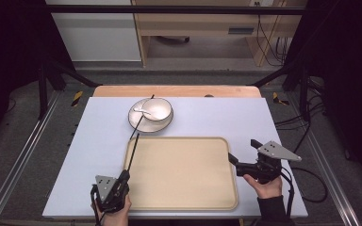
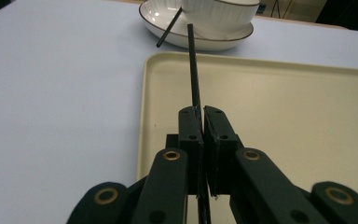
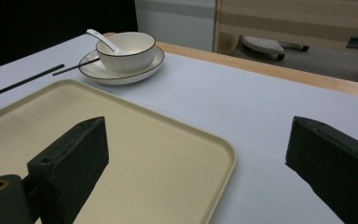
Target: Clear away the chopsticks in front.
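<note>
High view shows the left tool [image 1: 122,178] near the front edge of the tabletop [image 1: 89,155], its jaws pinched tight on one end of a thin black chopstick [image 1: 131,154]. From the tool the stick runs forward and slightly to the right, along the left rim of the cream tray [image 1: 217,197], with its far tip close to the tray's far-left corner. In the left gripper view the same chopstick [image 2: 193,79] rises straight out from between the closed jaws, its long axis in line with the tool and aimed at the plate [image 2: 191,43] beyond the tray.

A second chopstick [image 1: 141,120] lies farther out, resting on the plate's rim beside the bowl [image 1: 158,109], leaning on a similar slant. A white spoon [image 1: 143,111] sits in the bowl.

The right tool [image 1: 241,157] hangs at the tray's right edge with its jaws spread wide and nothing between them.

The step in hand looks like laying the held chopstick on the tray. To do it well, the left tool should likely swing the far tip inward over the rim first, keep the stick nearly level and low, then ease the jaws apart so it settles flat and does not roll. Because the grip is at the very end, the long free length may wag, so a slow hand is wise.
</note>
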A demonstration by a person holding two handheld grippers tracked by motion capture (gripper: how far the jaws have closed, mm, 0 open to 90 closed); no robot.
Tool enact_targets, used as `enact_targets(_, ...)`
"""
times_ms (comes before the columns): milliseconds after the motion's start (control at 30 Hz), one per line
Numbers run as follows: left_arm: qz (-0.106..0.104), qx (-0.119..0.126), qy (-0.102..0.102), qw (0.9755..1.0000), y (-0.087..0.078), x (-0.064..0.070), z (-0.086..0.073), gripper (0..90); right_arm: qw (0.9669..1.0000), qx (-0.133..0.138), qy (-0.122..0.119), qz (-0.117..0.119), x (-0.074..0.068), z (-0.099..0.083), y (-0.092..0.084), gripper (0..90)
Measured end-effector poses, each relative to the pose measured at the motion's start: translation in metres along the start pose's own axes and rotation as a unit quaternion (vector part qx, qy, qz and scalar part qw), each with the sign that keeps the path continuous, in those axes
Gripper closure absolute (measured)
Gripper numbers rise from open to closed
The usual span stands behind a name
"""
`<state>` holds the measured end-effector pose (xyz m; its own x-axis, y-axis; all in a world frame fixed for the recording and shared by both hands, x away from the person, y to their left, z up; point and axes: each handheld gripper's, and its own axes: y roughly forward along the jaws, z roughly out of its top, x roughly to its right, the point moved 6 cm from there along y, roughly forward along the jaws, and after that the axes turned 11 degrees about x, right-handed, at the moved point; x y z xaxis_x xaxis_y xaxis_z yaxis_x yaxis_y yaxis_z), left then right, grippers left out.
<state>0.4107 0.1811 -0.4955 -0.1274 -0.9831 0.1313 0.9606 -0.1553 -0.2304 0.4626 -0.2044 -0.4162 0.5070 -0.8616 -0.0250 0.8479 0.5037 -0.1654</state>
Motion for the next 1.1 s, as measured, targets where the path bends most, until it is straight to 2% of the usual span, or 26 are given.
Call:
enact_targets(400,0.011,-0.042,0.008,0.999,0.015,-0.001,-0.021,85.3,1.0,-0.004,0.0,0.0,0.0,-0.002,0.001,5.9)
enact_targets(833,0.015,-0.075,0.017,0.9969,0.019,-0.001,-0.026,82.1,1.0,-0.004,0.001,0.001,-0.001,-0.002,0.002,5.8)
enact_targets(1033,0.006,-0.069,0.014,0.9975,0.017,-0.002,-0.02,76.2,1.0,-0.003,0.001,0.001,-0.001,-0.001,0.001,5.8)
enact_targets(1100,-0.006,-0.055,0.013,0.9984,0.016,-0.003,-0.008,73.0,1.0,-0.003,0.0,0.001,0.0,-0.001,0.001,5.8)
